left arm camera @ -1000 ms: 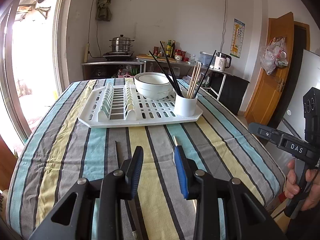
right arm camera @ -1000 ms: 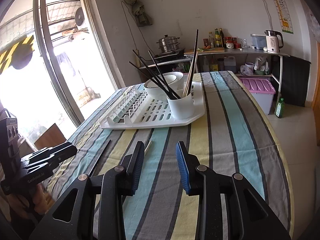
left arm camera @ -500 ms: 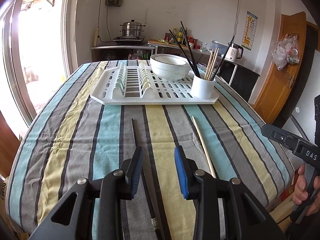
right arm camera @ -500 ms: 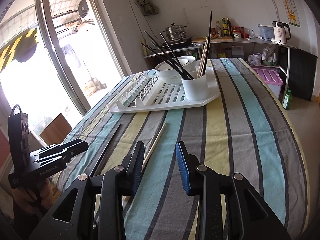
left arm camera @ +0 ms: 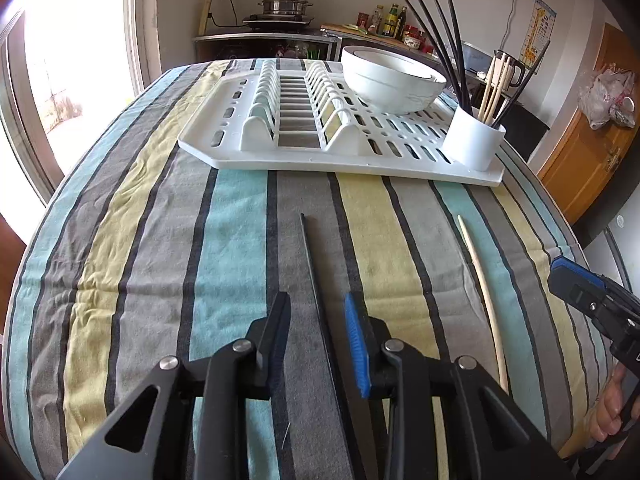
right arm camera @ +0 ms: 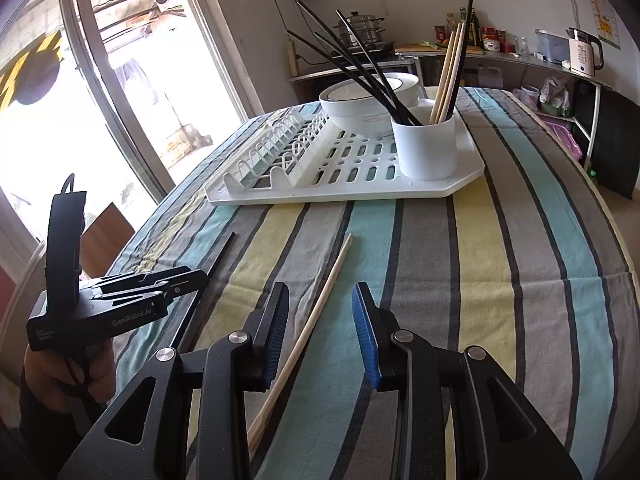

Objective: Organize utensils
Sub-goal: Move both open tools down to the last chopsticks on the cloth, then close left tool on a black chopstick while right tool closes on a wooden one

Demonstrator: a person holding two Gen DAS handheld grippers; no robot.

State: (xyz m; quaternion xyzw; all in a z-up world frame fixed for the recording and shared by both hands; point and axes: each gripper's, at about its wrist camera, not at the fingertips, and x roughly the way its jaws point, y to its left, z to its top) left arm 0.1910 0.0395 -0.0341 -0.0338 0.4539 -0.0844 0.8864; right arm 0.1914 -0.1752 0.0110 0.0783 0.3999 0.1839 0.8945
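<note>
A black chopstick (left arm camera: 316, 280) lies on the striped tablecloth, running between the open jaws of my left gripper (left arm camera: 316, 306). A pale wooden chopstick (right arm camera: 320, 304) lies between the open jaws of my right gripper (right arm camera: 320, 296); it also shows in the left wrist view (left arm camera: 486, 300). The black chopstick shows in the right wrist view (right arm camera: 218, 258), partly hidden by the left gripper (right arm camera: 202, 278). A white cup (left arm camera: 472, 142) on the white drying rack (left arm camera: 304, 156) holds several black and wooden chopsticks. Neither gripper holds anything.
A stack of white bowls (left arm camera: 394, 80) sits on the rack behind the cup (right arm camera: 426, 146). The striped table (right arm camera: 520, 248) drops off at the right edge. A counter with a steamer pot (left arm camera: 282, 2), bottles and a kettle (right arm camera: 584, 50) stands along the back wall.
Both grippers have come lower and closer to the tabletop. The left now straddles the black chopstick and the right straddles the wooden one. Both stay open.
</note>
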